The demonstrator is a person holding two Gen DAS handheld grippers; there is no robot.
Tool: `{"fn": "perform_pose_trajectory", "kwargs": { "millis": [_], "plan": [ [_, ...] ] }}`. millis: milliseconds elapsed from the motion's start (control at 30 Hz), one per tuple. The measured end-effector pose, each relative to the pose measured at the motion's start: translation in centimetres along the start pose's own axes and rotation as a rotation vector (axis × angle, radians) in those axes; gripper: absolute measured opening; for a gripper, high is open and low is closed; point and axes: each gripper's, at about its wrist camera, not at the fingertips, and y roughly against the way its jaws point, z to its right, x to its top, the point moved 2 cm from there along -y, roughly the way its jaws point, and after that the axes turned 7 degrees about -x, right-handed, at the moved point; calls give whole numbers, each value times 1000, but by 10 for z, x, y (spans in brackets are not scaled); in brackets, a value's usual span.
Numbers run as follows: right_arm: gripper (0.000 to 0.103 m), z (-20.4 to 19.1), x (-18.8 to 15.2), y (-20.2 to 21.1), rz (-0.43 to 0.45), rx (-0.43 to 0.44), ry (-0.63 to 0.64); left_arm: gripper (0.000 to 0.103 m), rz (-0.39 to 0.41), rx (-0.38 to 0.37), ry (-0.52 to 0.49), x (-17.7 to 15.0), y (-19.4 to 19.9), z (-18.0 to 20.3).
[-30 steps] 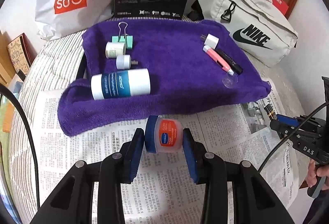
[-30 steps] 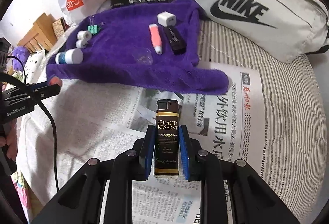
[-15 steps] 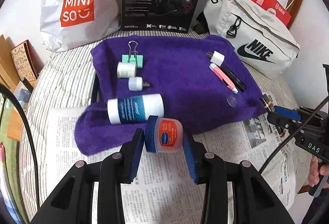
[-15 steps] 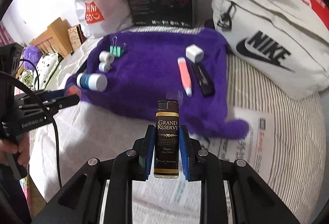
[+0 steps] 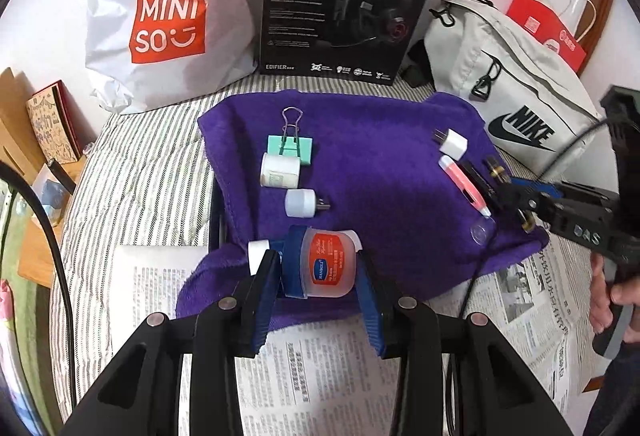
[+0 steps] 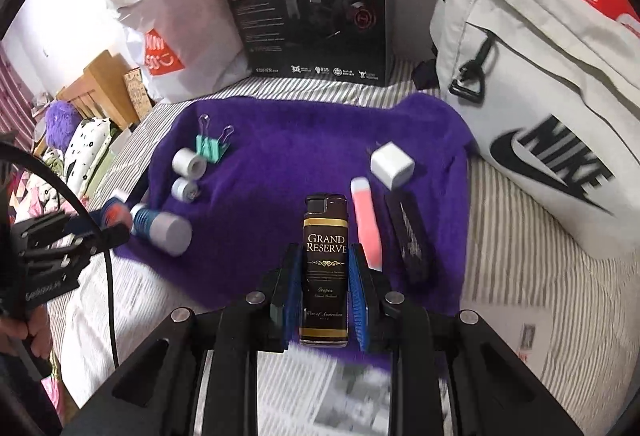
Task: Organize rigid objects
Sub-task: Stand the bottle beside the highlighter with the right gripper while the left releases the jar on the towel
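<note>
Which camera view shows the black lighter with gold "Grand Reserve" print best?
The right wrist view: the lighter stands upright, centred and close, clamped in the right hand-held gripper, with its label readable. In the left wrist view only a small part of the lighter shows at the far right edge, over the purple towel.

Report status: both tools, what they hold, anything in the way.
Left tool shut on jelly jar. Right tool shut on lighter. Both over purple towel. Blue-and-white bottle lies close beside the jar; pink pen beside the lighter.
</note>
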Motion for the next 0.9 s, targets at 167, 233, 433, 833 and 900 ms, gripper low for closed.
{"fn": "perform_pose_trajectory", "kwargs": {
  "millis": [167, 233, 433, 833, 900],
  "plan": [
    [23, -4, 17, -31, -28, 2, 22, 36, -7, -5, 11, 4, -7, -3],
    [23, -6, 20, -45, -46, 7, 23, 36, -12, -6, 14, 4, -10, -5],
    [23, -12, 16, -73, -93, 12, 40, 36, -23, -17, 26, 3, -17, -9],
    [30, -19, 10, -73, -78, -7, 102, 36, -26, -26, 27, 8, -19, -10],
    [37, -17, 9, -70, -83, -9, 96, 36, -26, -25, 23, 9, -20, -9]
  ]
}}
